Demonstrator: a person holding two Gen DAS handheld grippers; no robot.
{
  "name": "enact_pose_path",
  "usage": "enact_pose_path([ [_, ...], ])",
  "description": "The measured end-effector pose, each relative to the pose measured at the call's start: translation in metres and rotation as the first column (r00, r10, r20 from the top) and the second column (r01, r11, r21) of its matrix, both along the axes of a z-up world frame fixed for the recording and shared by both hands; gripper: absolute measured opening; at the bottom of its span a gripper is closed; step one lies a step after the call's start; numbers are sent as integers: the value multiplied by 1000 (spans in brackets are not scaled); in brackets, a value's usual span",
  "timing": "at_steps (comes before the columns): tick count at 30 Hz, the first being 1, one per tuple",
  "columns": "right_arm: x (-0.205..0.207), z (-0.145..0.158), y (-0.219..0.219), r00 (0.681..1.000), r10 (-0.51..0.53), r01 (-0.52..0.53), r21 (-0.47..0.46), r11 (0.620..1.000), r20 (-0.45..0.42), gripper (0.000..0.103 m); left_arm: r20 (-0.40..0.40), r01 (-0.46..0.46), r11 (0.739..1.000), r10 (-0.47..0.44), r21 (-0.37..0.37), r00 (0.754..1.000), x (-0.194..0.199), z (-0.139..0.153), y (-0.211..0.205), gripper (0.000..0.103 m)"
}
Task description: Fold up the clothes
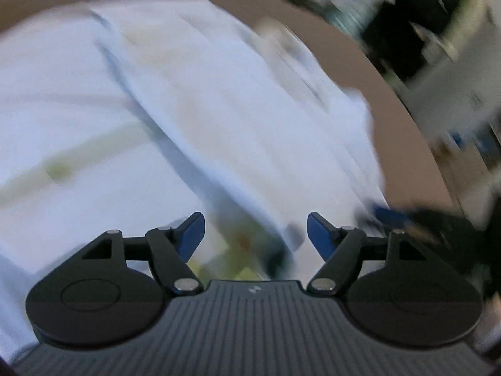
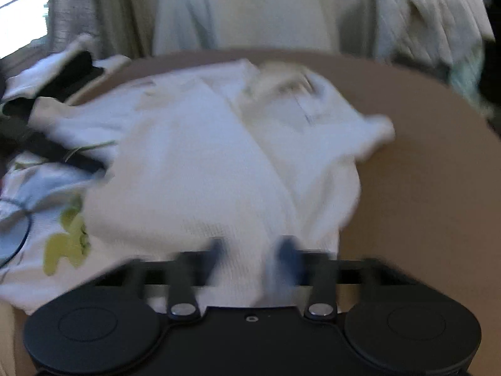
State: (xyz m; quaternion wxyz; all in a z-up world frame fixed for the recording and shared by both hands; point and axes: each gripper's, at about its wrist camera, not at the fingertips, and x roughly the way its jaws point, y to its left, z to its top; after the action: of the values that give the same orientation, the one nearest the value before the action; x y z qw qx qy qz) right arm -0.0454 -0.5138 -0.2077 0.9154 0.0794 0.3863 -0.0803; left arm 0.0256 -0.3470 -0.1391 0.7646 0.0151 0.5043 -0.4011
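On brown table (image 2: 422, 188), white garment (image 2: 194, 172), left gripper (image 1: 256, 235) jaws apart, right gripper (image 2: 250, 250) jaws pinching garment, no legible writing.

left gripper (image 1: 256, 235): black body | ribbed grey deck | 2 blue-padded jaws, seemingly rubber

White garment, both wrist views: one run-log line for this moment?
stage: folding | left tool: open, empty | right tool: fingers either side of white garment, grip unclear | table: brown | frames: motion blur

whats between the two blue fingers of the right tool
In the right wrist view, a fold of the white knit garment lies between the right tool fingers; blur hides any grip.
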Motion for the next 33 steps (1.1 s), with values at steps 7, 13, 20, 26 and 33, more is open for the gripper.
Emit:
enact_pose_path([
  [7,-32,-4,12,990,56,-74,-144,987,-127,10,-37,57,998,-57,11,998,-43,-3,17,71],
  [13,-39,38,31,998,64,-66,-117,991,-20,29,-48,82,996,-80,38,996,-72,-4,34,72],
  [20,7,61,113,919,373,-378,19,926,131,54,82,-374,895,365,242,927,-62,22,177,79],
  [26,52,49,227,726,680,-687,62,724,108,54,139,-653,641,663,403,736,-71,9,315,83],
  [33,51,33,348,356,934,-934,-16,356,2,70,-105,-666,710,699,230,708,-78,-24,367,61],
])
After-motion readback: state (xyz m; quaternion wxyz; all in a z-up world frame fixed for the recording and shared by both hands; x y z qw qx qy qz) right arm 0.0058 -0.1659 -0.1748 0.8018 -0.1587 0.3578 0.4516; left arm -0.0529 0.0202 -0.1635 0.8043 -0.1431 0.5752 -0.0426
